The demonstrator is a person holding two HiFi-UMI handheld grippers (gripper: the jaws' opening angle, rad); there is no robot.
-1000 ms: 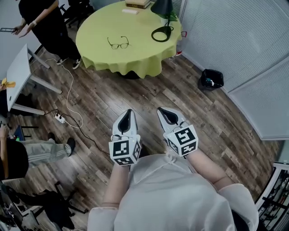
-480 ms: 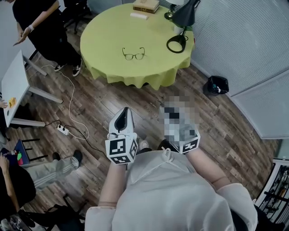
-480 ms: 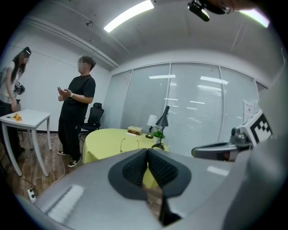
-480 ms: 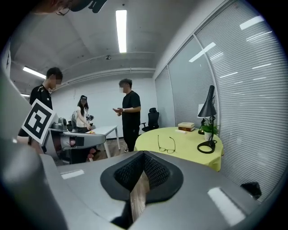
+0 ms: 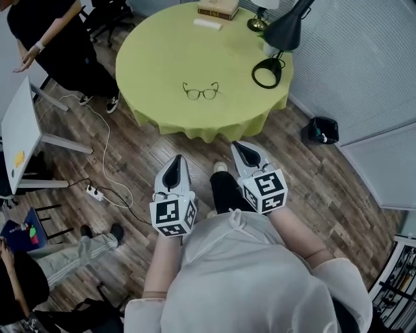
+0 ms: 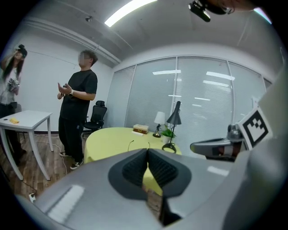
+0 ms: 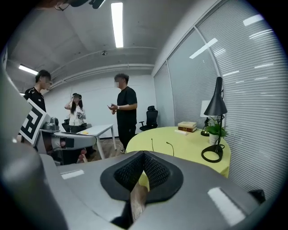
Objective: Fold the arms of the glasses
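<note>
Thin dark-framed glasses [image 5: 200, 92] far ahead, well apart, frame lying left-right; midway between left gripper [image 5: 177, 160] and right gripper [image 5: 242, 147], both clenched, empty.

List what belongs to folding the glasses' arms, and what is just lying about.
For the job:
- glasses, arms unfolded, on the round table
- left gripper and right gripper, fingers shut, holding nothing

Lying about:
- black desk lamp
- books
- bin
- power strip on the floor
</note>
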